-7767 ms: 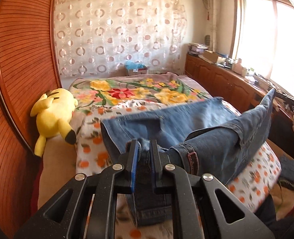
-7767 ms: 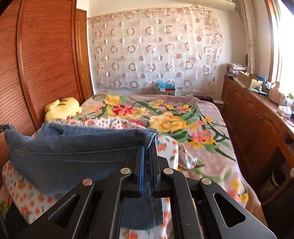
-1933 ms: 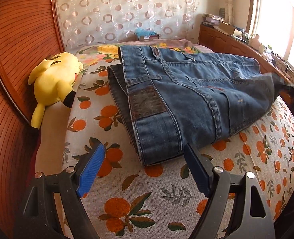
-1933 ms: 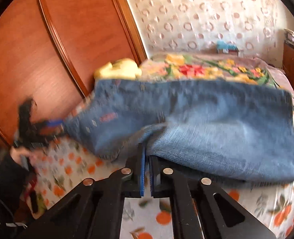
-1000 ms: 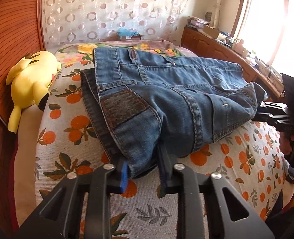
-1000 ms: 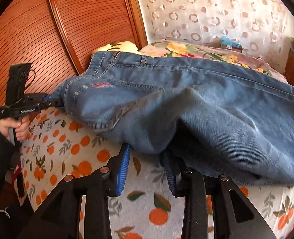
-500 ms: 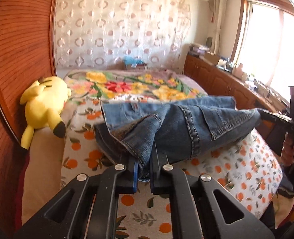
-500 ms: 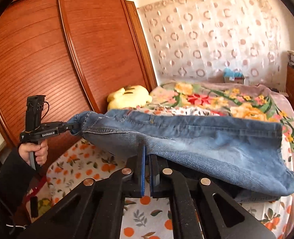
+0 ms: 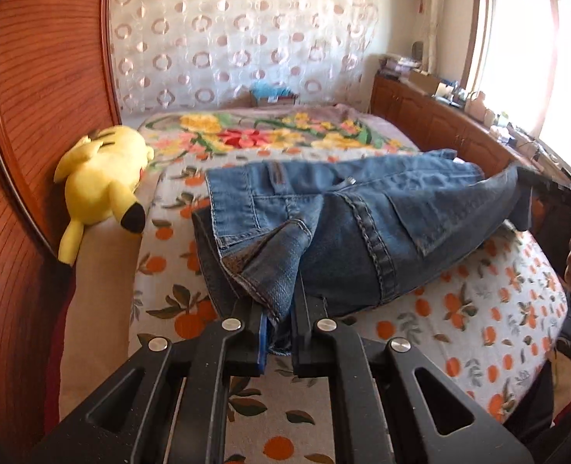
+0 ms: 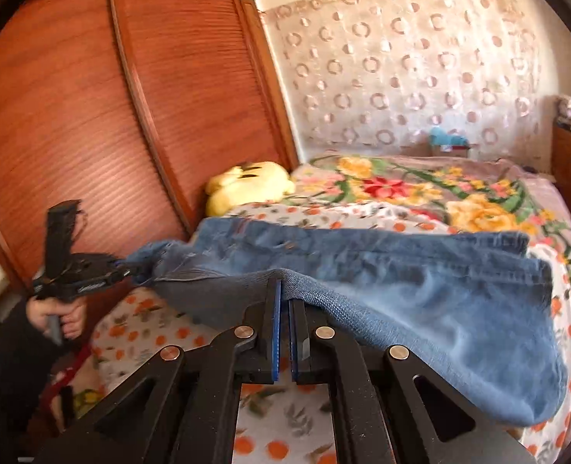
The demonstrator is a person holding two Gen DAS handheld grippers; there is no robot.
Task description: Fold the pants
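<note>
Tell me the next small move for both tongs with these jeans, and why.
Probably carry both corners forward over the jeans and lower them. The left tongs and right tongs are each shut on a denim edge, lifted off the bedspread, with the far part resting on it.

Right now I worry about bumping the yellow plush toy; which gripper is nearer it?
Left. The left gripper holds the jeans on the plush toy side; the right gripper grips their far end.

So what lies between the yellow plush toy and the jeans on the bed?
Left wrist view: only orange-print bedspread lies between the plush toy and the jeans; both grippers grip the jeans.
</note>
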